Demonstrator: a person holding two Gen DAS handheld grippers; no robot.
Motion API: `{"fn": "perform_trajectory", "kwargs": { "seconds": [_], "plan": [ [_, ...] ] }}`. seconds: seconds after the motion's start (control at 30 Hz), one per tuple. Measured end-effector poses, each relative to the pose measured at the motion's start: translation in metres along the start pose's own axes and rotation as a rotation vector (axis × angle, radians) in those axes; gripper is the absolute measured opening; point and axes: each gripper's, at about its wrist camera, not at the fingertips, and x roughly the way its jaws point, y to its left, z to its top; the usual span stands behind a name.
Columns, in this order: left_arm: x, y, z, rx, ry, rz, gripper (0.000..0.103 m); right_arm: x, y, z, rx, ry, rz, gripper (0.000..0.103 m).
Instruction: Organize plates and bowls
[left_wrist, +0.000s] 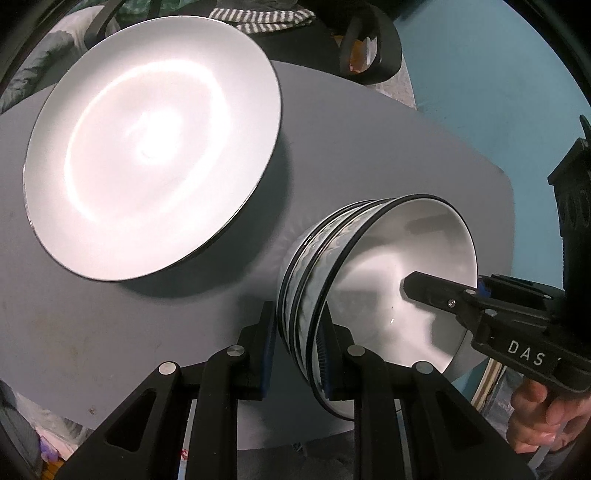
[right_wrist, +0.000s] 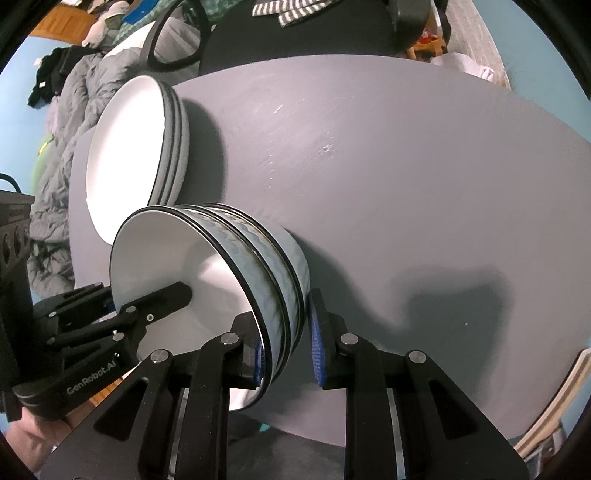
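- Left gripper (left_wrist: 298, 350) is clamped on the near rim of the stacked bowls (left_wrist: 373, 280) — one finger inside, one outside.
- Right gripper (right_wrist: 286, 349) pinches the opposite rim.
- Beyond, plates (left_wrist: 147, 147) rest on the grey table (left_wrist: 369, 147).

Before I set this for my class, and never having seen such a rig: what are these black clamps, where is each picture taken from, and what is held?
A person holds two hand-operated grippers. Each carries a camera looking along its fingers, giving one picture each. On the grey table sits a stack of white plates. The left gripper and right gripper pinch the stacked bowls at opposite sides of the rim, one finger inside, one outside.
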Motion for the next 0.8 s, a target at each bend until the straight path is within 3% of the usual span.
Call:
{"fn": "perform_trajectory", "kwargs": {
  "seconds": [0.8],
  "plan": [
    [-0.001, 0.002, -0.003, 0.001, -0.014, -0.01, 0.021, 0.014, 0.018, 0.007, -0.03, 0.038, -0.021, 0.022]
  ]
}}
